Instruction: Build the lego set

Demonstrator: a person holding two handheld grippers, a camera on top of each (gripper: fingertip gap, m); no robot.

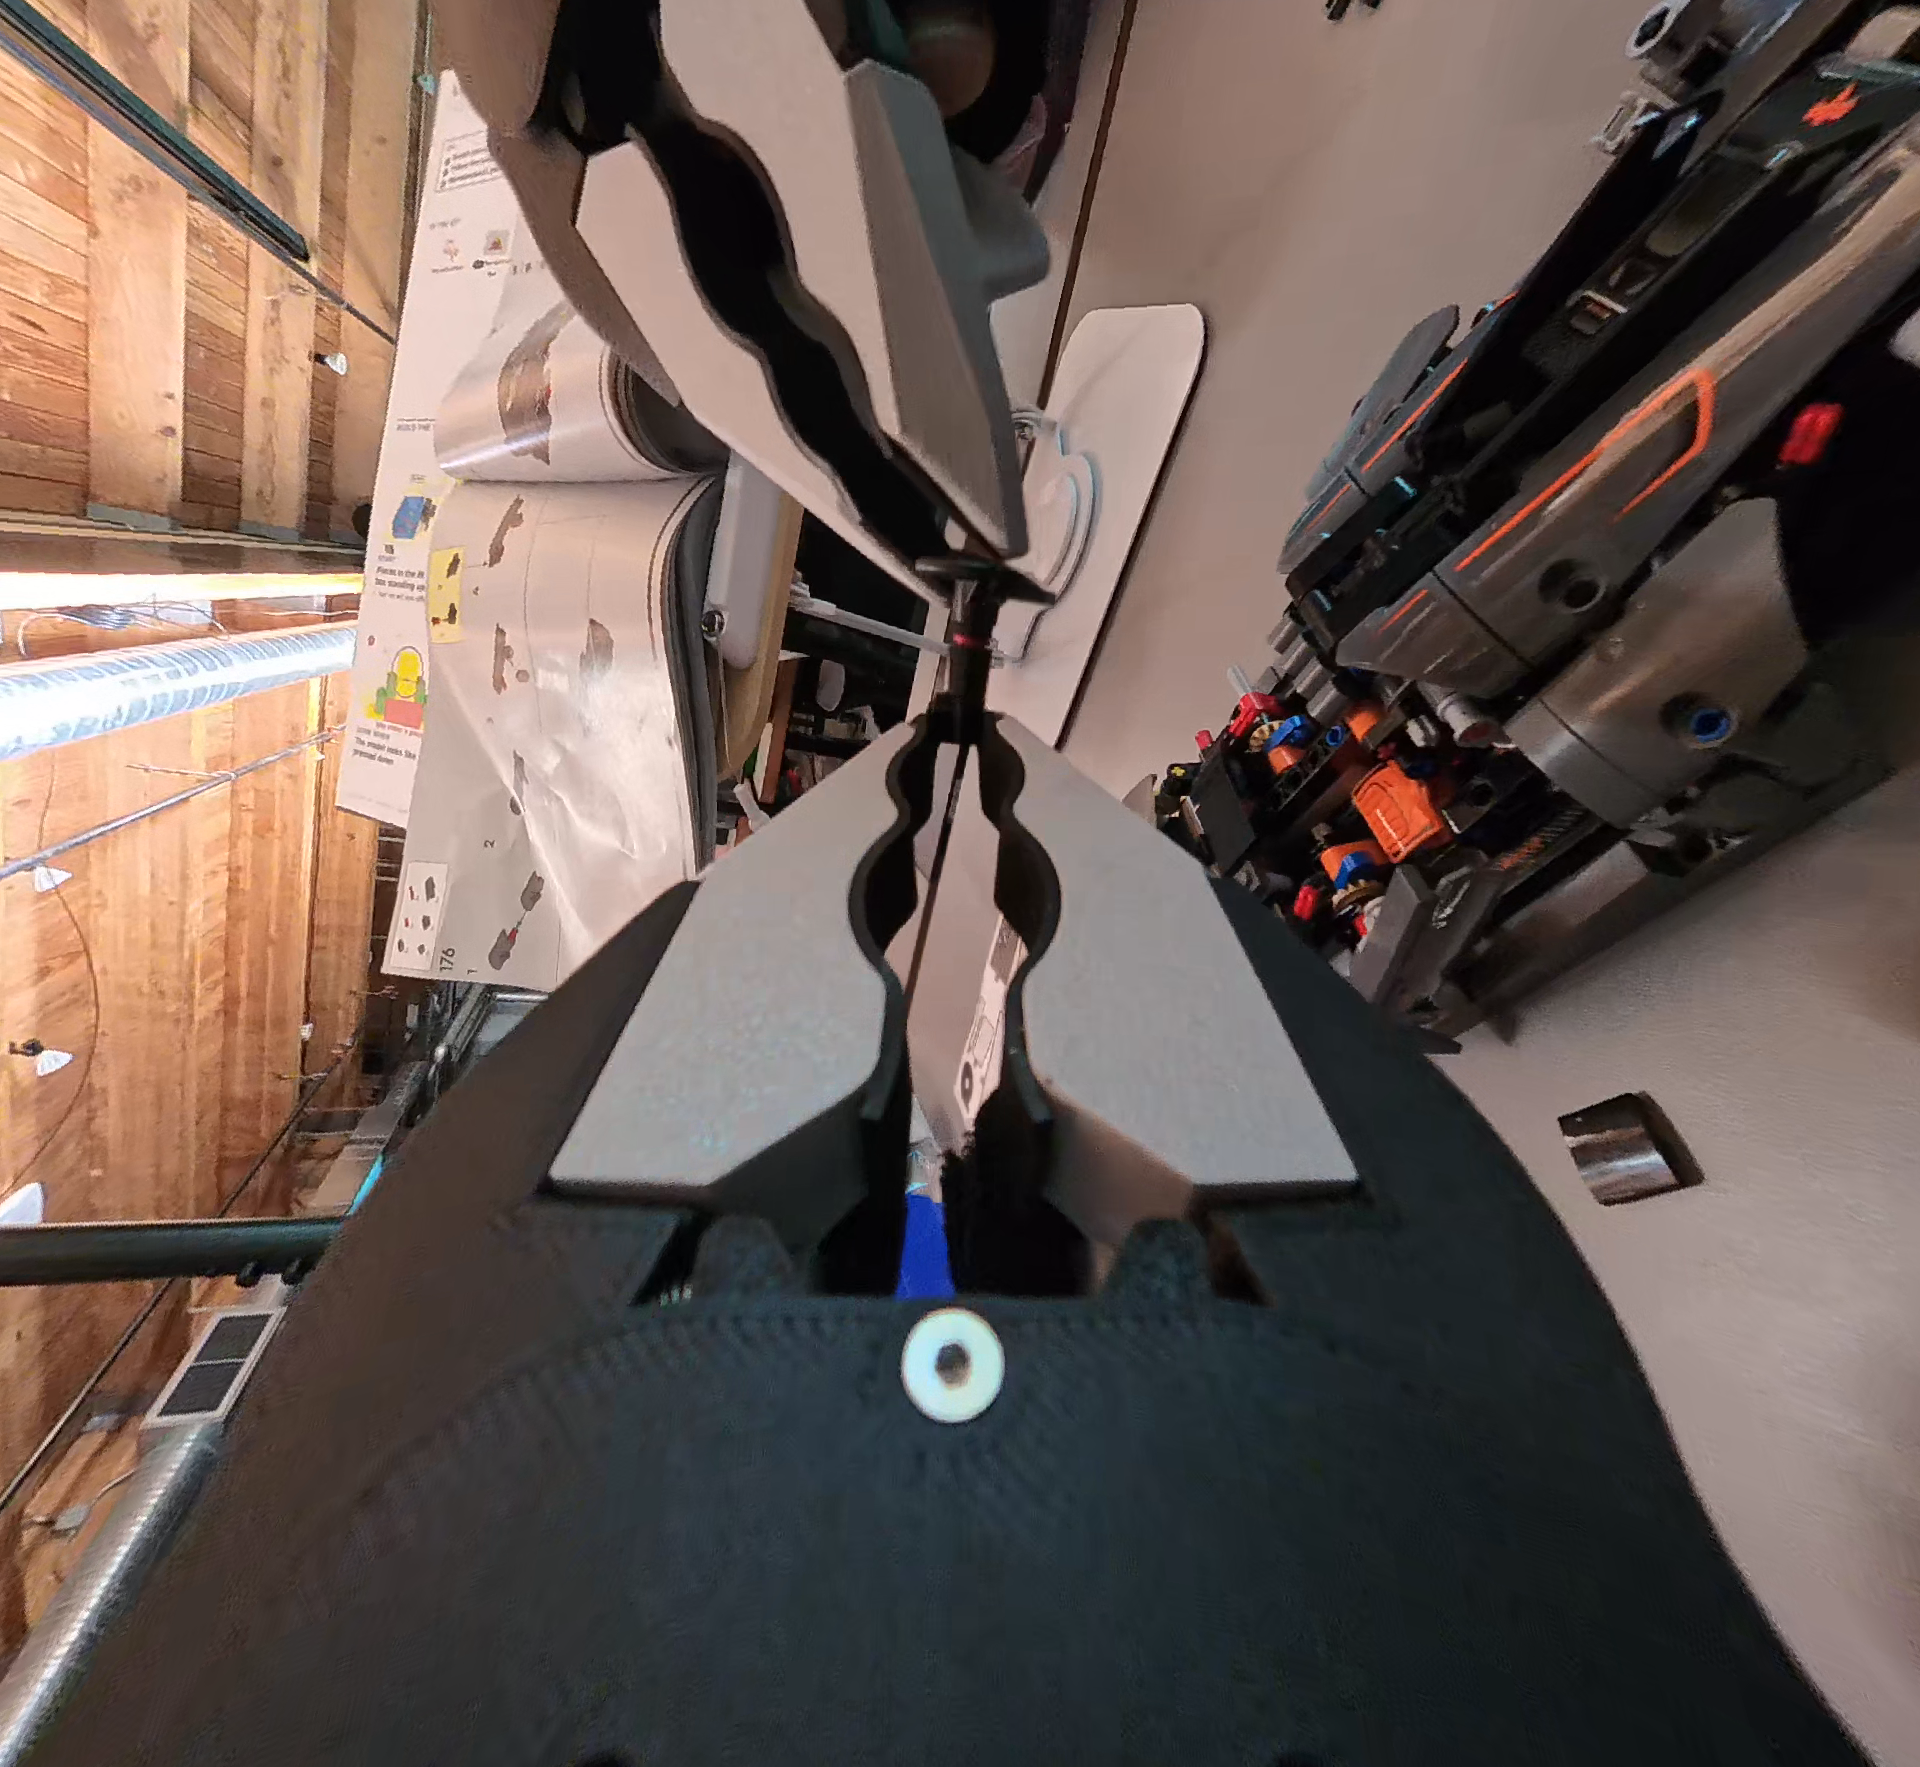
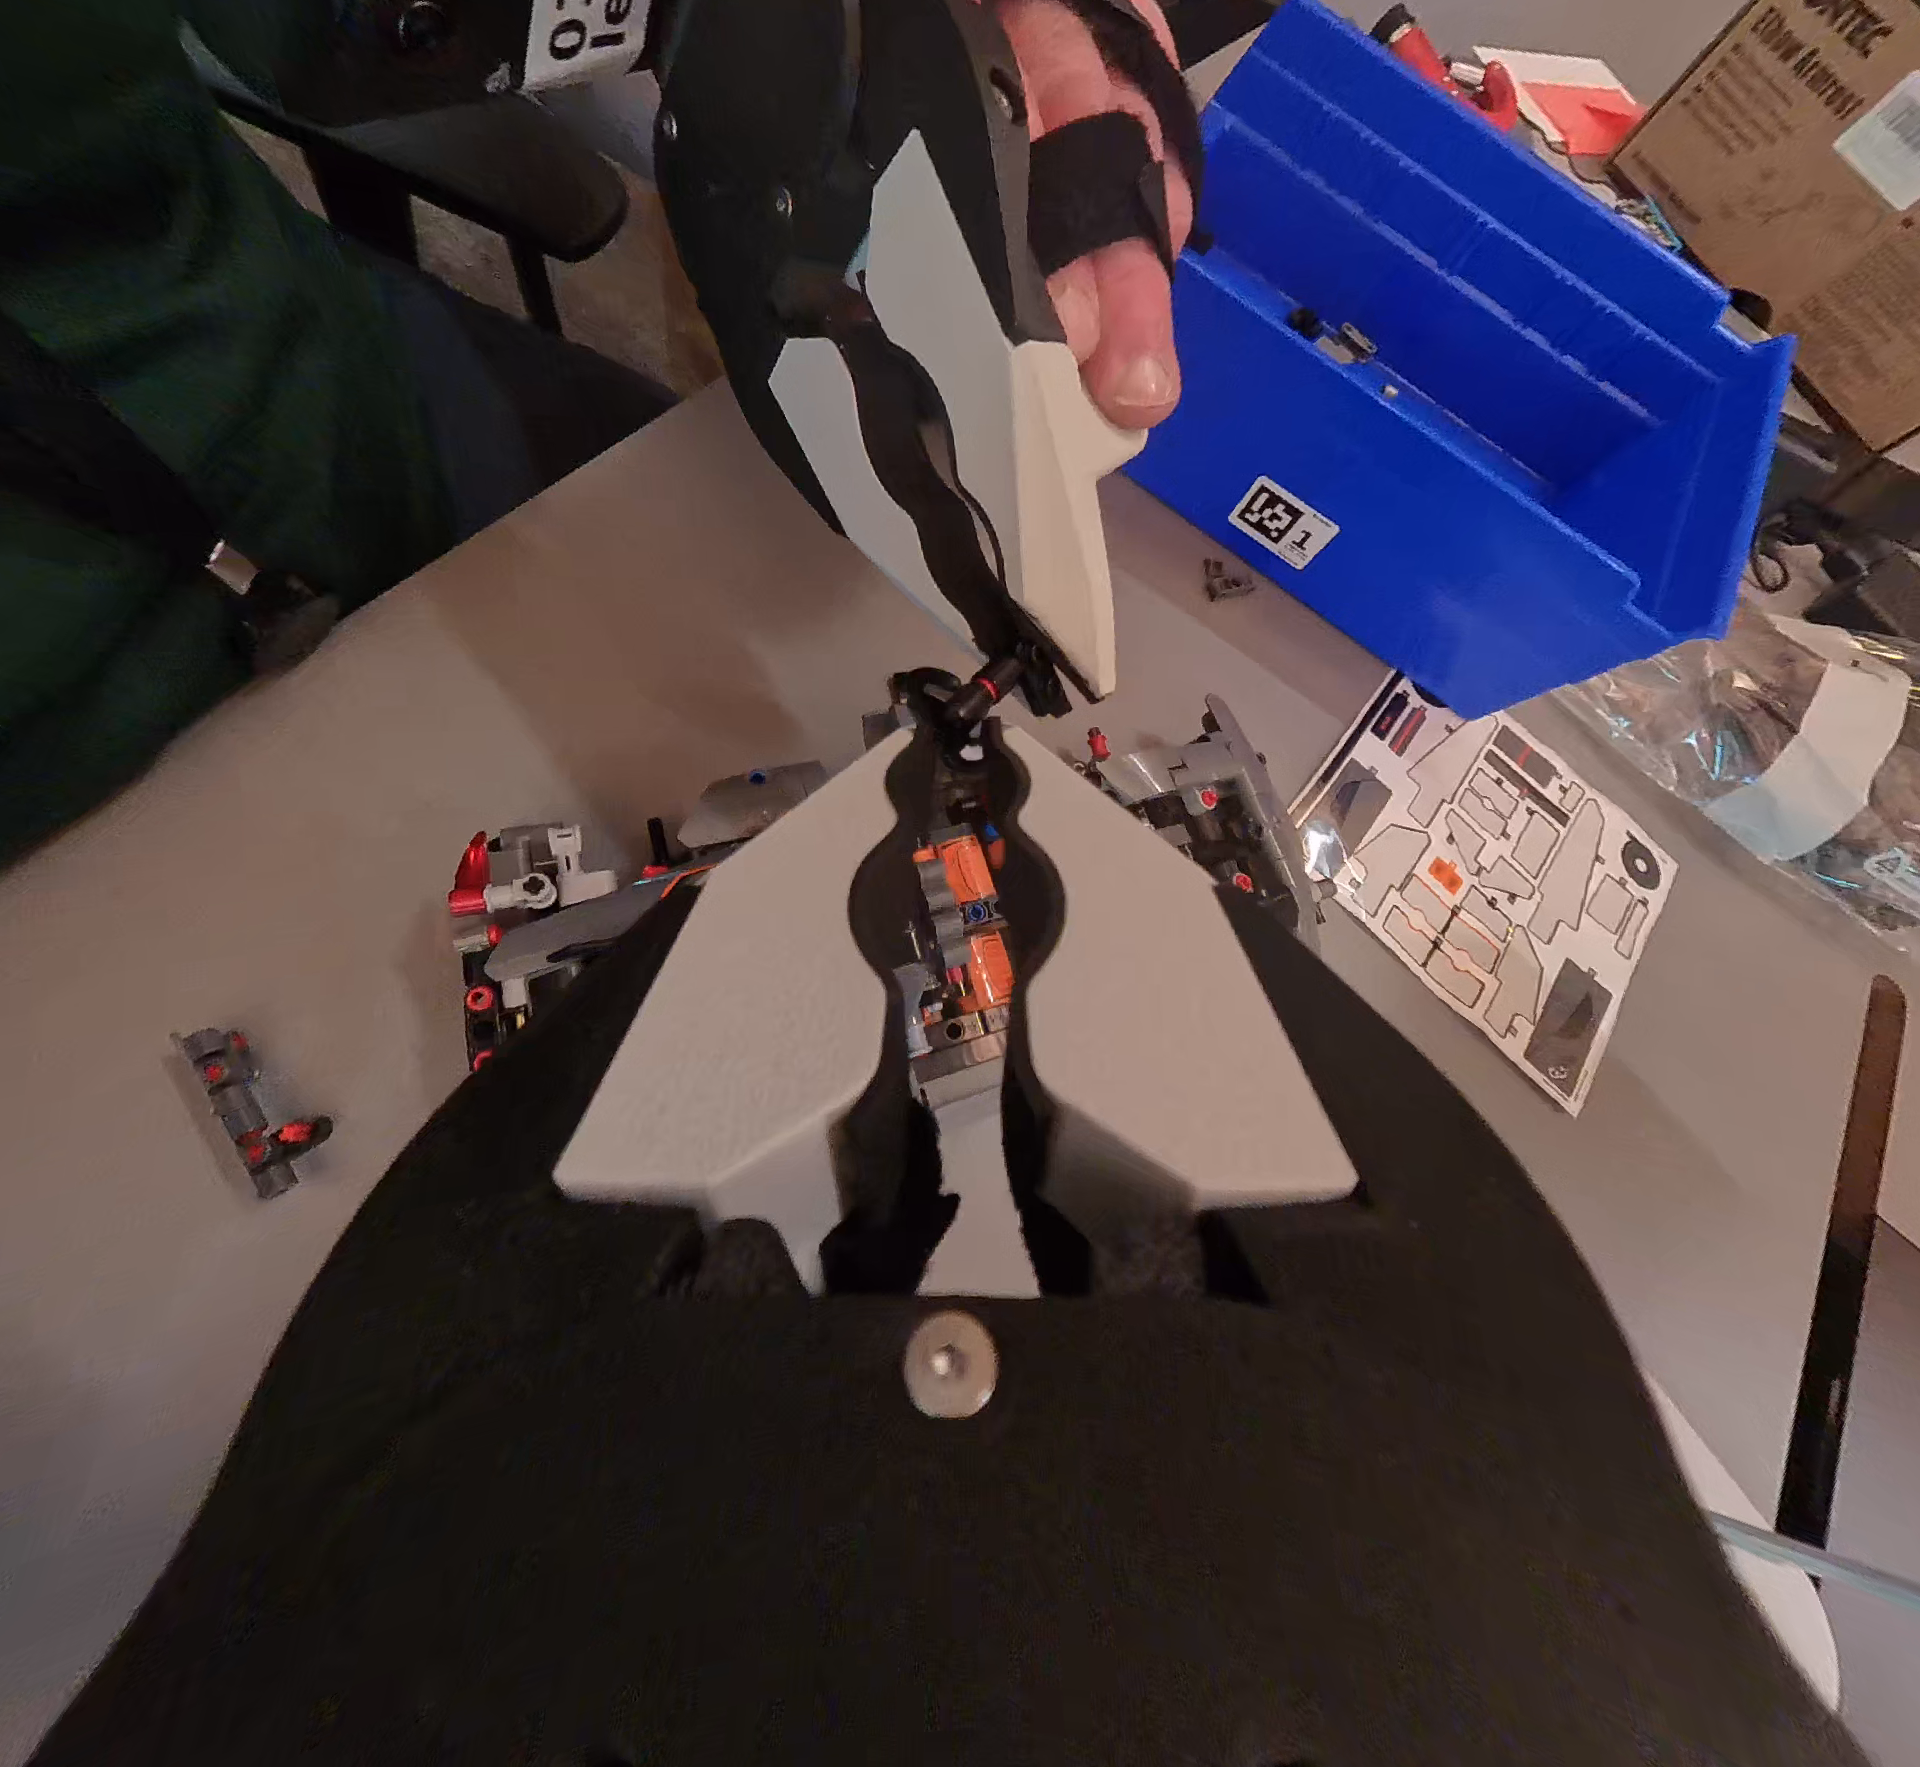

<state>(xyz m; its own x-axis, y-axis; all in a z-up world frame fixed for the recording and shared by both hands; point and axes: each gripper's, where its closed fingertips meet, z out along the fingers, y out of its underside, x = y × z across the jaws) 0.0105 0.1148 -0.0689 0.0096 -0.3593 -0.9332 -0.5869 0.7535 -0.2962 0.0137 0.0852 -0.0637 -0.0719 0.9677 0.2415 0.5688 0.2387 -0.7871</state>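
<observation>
Both grippers meet tip to tip above the counter (image 2: 727, 595). The left gripper (image 1: 956, 730), fingers nearly closed, pinches one end of a thin black rod with a red band (image 1: 964, 642). The right gripper (image 2: 951, 746), fingers likewise narrowed to a slit, grips the small black piece (image 2: 935, 694) at the rod's other end. Directly below lies the partly built grey and orange lego car (image 2: 956, 938). A blue bin (image 2: 1455, 429) and a sticker sheet (image 2: 1496, 886) rest nearby; an open instruction booklet (image 1: 561, 678) stands behind.
</observation>
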